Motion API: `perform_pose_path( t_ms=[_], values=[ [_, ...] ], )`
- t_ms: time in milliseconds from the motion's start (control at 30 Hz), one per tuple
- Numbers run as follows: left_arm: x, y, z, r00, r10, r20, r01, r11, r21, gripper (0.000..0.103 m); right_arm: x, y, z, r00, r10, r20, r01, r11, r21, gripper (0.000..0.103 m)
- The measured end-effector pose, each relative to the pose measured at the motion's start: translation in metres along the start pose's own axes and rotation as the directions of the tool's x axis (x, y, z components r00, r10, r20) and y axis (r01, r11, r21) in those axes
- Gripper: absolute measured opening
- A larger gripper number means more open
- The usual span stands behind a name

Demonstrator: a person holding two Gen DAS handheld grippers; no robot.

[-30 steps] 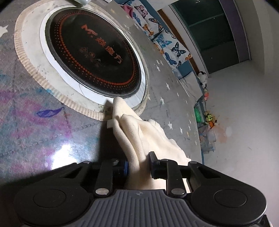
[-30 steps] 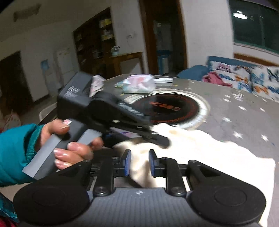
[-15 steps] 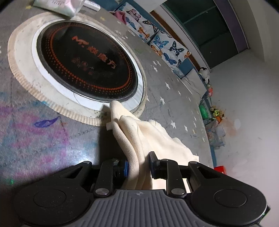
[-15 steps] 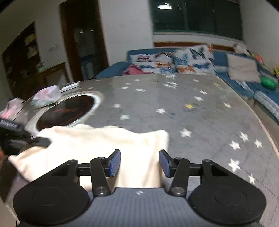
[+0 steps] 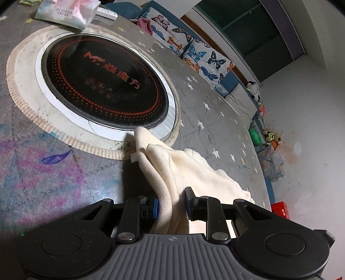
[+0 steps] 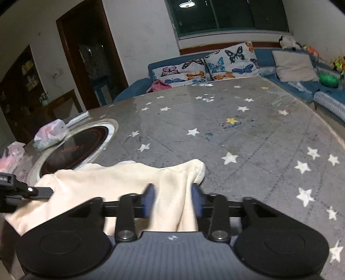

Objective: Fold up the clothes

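Observation:
A cream cloth garment (image 5: 172, 163) lies bunched on the grey star-patterned table (image 5: 64, 172). My left gripper (image 5: 171, 207) is shut on one bunched end of it, beside the black round cooktop (image 5: 103, 86). In the right wrist view the same cloth (image 6: 129, 181) stretches leftward to the left gripper's finger (image 6: 41, 190). My right gripper (image 6: 173, 201) has its blue pads either side of the cloth's right end, closing on it, with motion blur.
A tissue pack (image 5: 66, 10) lies beyond the cooktop (image 6: 75, 148), also in the right wrist view (image 6: 50, 134). A sofa with butterfly cushions (image 6: 207, 64) runs behind the table. The curved table edge (image 6: 336, 137) is at the right.
My right gripper swung right, away from the left gripper, to the cloth's other end and narrowed its jaws around it. My left gripper kept its hold and tilted slightly.

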State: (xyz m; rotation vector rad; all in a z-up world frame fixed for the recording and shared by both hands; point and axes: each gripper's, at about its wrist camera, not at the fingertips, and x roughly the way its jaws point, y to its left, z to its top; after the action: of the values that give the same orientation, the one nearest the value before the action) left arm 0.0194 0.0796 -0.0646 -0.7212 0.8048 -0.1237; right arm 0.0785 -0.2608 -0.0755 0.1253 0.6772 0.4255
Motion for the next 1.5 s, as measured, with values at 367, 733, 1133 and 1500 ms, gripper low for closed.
perform_pose_path(
  t_ms=[367,733,1133,1500],
  values=[
    [0.0,-0.023,0.001,0.999,0.034,0.025,-0.037,0.99,0.14,0.02,-0.027,0.004,-0.003,0.997,0.011,0.074,-0.012,1.0,0.012,0.013],
    [0.031,-0.082,-0.004,1.0,-0.008,-0.012,0.011,0.962,0.271,0.017,-0.065,-0.021,0.001,0.984,-0.099,0.147,0.098,0.995,0.017,0.013],
    [0.069,-0.144,-0.015,0.998,-0.028,-0.054,0.046,0.933,0.358,0.017,-0.091,-0.059,0.016,0.954,-0.226,0.196,0.226,0.974,0.021,0.012],
    [0.093,-0.183,-0.026,0.998,-0.025,-0.057,0.047,0.902,0.43,0.017,-0.098,-0.081,0.024,0.933,-0.293,0.208,0.295,0.955,0.025,0.012]
  ],
)
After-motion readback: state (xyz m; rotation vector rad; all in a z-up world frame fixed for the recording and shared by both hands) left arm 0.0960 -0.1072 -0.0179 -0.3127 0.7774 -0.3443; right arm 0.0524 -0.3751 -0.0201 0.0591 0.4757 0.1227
